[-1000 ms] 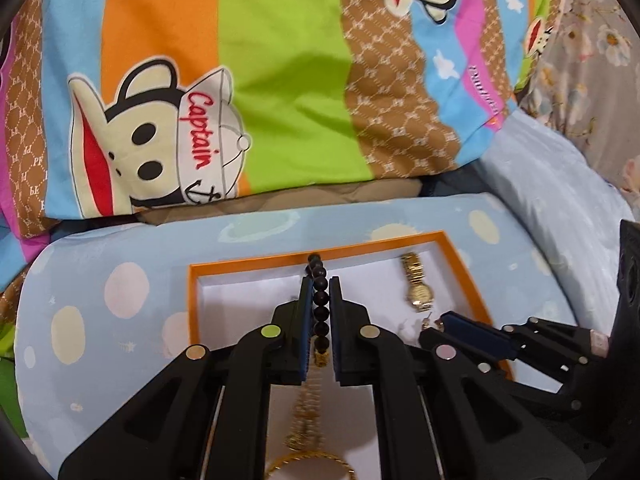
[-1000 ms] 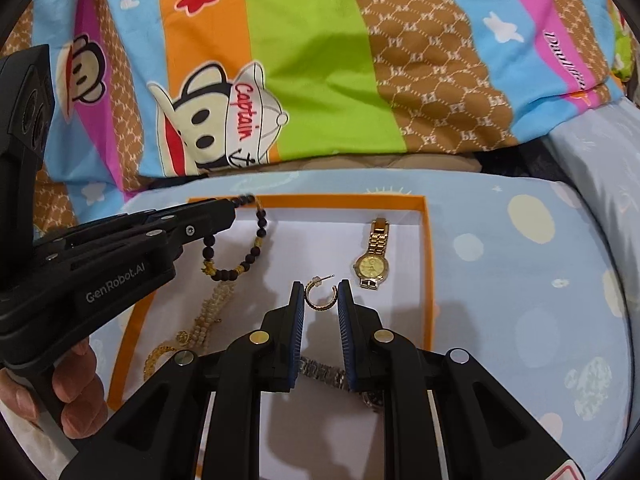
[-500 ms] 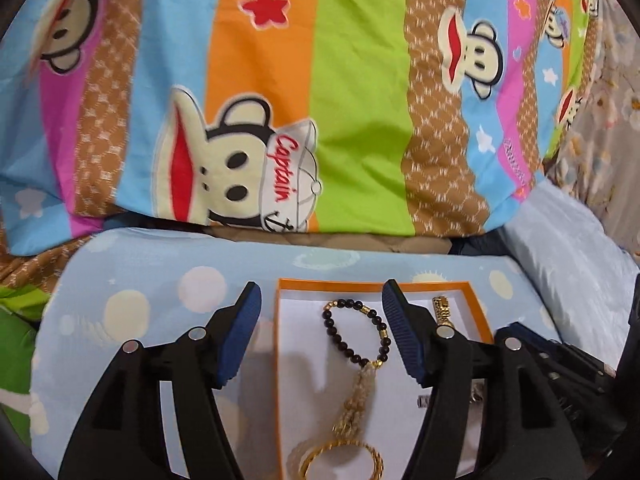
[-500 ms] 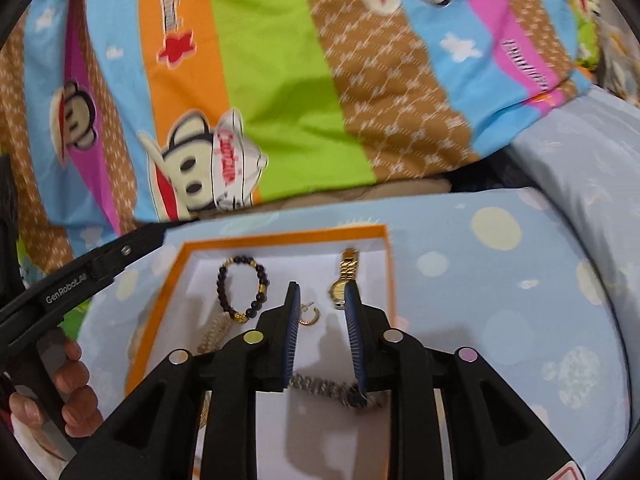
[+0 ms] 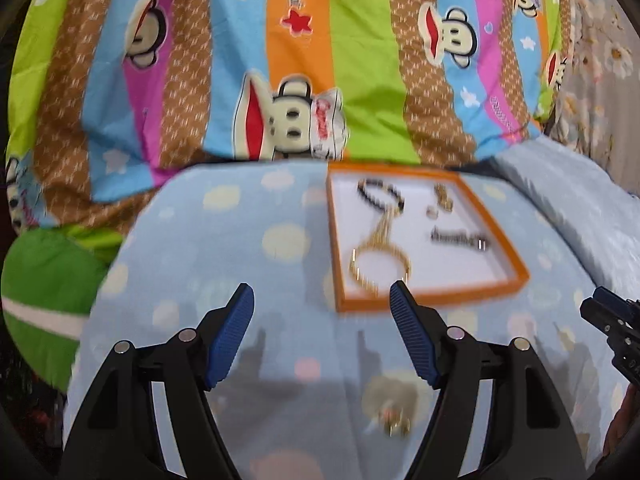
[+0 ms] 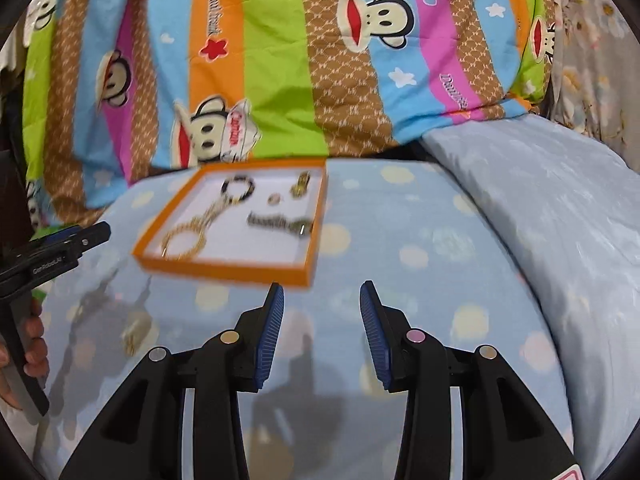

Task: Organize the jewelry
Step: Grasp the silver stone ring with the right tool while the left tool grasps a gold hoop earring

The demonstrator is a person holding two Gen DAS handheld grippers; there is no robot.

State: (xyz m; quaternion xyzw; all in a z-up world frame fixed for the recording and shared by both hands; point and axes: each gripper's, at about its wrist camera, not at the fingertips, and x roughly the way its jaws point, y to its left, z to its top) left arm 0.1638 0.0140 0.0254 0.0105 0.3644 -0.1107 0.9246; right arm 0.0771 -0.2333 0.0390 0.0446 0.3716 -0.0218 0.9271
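An orange-rimmed white tray (image 5: 432,300) (image 6: 224,270) lies on the blue spotted bedding. In it lie a black bead bracelet (image 5: 380,194) (image 6: 238,186), a gold bangle with a chain (image 5: 380,264) (image 6: 184,242), a gold watch (image 5: 443,198) (image 6: 301,185), a small earring (image 5: 432,211) (image 6: 274,199) and a dark chain (image 5: 460,238) (image 6: 278,222). My left gripper (image 5: 322,340) is open and empty, short of the tray's near left corner. My right gripper (image 6: 322,332) is open and empty, short of the tray's near right corner. A small gold piece (image 5: 394,426) (image 6: 134,338) lies on the bedding outside the tray; both views are blurred.
A striped cartoon-monkey quilt (image 5: 320,60) (image 6: 320,60) rises behind the tray. A pale blue pillow (image 5: 580,208) (image 6: 540,208) lies at the right. A green cushion (image 5: 48,292) sits at the left. The right gripper's tip shows in the left wrist view (image 5: 612,320), the left gripper in the right wrist view (image 6: 60,252).
Both grippers pulled back out of the tray. The left one let go of the black bead bracelet, which now lies in the tray; the right one opened and left the earring there.
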